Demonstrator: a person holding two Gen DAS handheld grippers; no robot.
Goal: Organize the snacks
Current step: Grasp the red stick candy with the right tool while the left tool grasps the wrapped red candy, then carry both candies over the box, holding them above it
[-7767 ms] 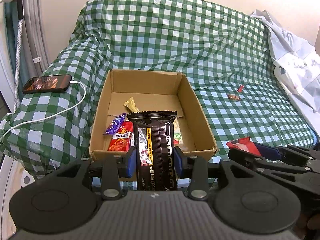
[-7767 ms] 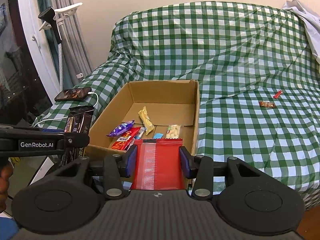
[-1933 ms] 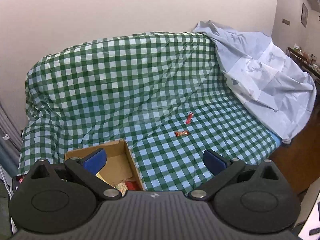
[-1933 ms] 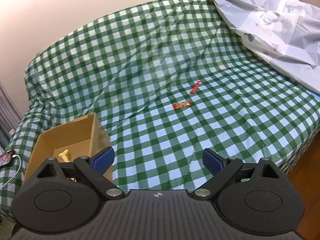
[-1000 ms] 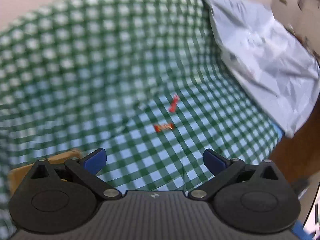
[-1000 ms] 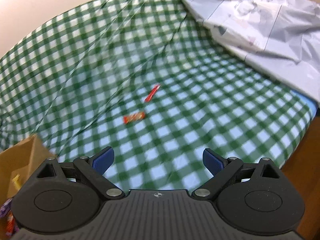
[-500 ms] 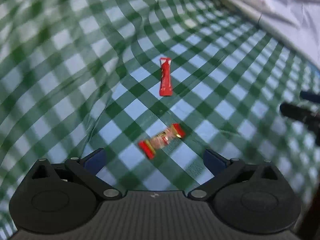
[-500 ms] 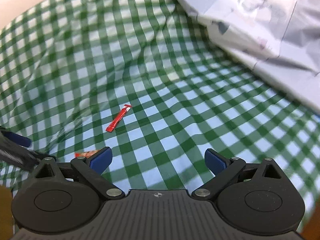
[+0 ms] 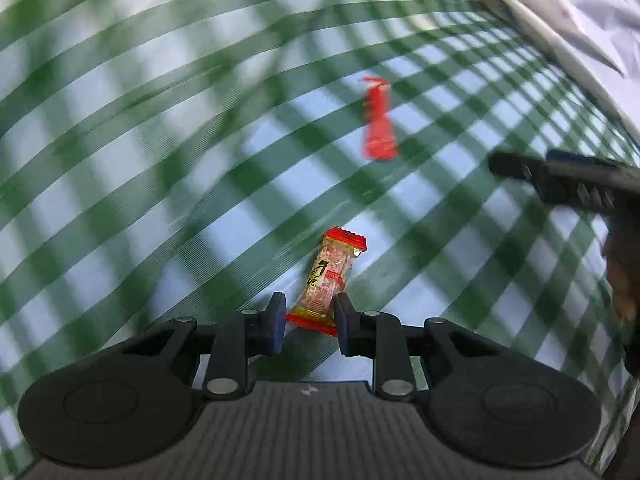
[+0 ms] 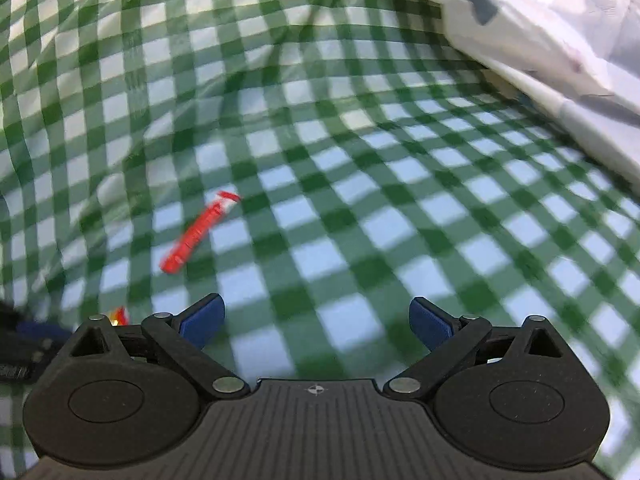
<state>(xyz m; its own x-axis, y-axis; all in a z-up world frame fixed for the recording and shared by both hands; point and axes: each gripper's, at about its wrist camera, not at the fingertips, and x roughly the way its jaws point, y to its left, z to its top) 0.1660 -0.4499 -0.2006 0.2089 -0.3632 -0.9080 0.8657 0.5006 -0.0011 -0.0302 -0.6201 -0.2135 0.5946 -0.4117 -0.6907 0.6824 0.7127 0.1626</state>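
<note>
Both grippers have dropped from a high view over the whole bed to just above the checked cover (image 10: pixel 360 208), and the cardboard box seen earlier is out of sight. The left gripper (image 9: pixel 310 322) points steeply down with its jaws closing around the near end of a small candy bar (image 9: pixel 328 280) in a red and gold wrapper; the right pad looks to touch the wrapper, while a sliver of gap shows at the left pad, so the grip does not look firm yet. That bar lies on the cover, slanted, its far end free, probably taken by one end because it is narrow enough to fit there. Beyond it, apart, lies a thin red stick packet (image 9: pixel 378 120), also flat on the cover. The right gripper (image 10: pixel 316 322) hangs with its jaws wide and nothing between them, the red stick (image 10: pixel 196 234) ahead and to its left, likely its own target. A pale sheet (image 10: pixel 540 32) covers the bed's far right side.
</note>
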